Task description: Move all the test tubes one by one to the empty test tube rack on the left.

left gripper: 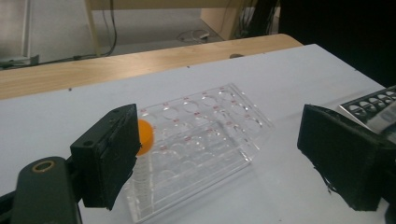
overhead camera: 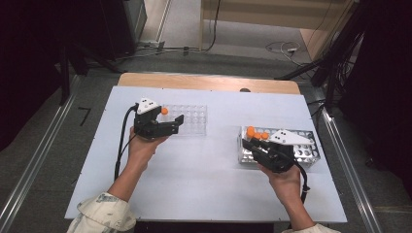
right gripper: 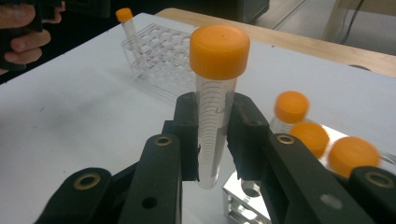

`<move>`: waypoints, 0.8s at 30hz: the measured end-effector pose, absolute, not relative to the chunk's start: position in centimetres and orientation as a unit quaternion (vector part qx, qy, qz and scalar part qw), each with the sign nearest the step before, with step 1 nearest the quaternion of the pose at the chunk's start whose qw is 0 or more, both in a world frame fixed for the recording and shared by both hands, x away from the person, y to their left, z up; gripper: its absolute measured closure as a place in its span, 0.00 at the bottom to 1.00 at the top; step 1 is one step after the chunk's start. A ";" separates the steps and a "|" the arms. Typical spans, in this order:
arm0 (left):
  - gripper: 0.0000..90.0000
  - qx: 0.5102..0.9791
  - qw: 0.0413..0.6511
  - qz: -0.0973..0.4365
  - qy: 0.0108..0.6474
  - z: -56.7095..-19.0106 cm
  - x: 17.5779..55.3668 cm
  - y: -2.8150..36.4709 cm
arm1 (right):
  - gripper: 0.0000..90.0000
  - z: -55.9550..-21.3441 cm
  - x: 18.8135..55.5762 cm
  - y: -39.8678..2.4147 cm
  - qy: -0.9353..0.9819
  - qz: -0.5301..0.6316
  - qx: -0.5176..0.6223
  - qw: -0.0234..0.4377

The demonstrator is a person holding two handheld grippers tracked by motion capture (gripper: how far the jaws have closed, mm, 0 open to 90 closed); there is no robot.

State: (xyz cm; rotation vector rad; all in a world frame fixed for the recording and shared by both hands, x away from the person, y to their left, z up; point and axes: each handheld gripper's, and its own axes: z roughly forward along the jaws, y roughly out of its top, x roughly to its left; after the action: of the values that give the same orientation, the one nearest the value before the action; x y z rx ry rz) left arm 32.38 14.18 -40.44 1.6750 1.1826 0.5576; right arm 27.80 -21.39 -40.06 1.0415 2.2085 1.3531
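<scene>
Orange-capped tube (right gripper: pixel 215 112) upright, clamped between right gripper (right gripper: pixel 215 135) fingers above metal rack (overhead camera: pixel 311 151) at right. Clear rack (overhead camera: pixel 187 119) lies far left; left gripper (overhead camera: pixel 171 124) beside it, fingers spread, nothing held.

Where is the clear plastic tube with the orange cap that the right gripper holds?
In the right gripper view, the orange-capped clear tube stands upright, clamped in the right gripper, above the metal rack corner, left of three capped tubes.

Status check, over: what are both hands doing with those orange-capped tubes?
Right gripper shut on tube, lifted above metal rack. Left gripper open by clear rack. Path unobstructed.
</scene>
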 end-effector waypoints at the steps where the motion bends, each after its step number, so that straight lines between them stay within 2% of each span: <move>1: 0.16 0.690 0.491 0.224 0.482 -40.4 32.3 13.9 | 0.80 -40.2 27.8 -21.1 0.781 0.478 0.364 0.174; 13: 0.16 0.725 0.498 0.197 0.434 -40.1 31.0 10.9 | 0.80 -42.3 27.8 -17.3 0.807 0.461 0.330 0.166; 24: 0.21 0.756 0.517 0.138 0.377 -40.5 29.7 7.8 | 0.80 -43.6 28.2 -15.1 0.817 0.452 0.322 0.156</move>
State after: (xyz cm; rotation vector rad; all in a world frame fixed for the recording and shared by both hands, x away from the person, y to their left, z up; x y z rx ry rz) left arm 29.71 7.82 -40.45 1.8154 0.9043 0.3320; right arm 28.23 -15.12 -43.64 0.9213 2.3406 1.2946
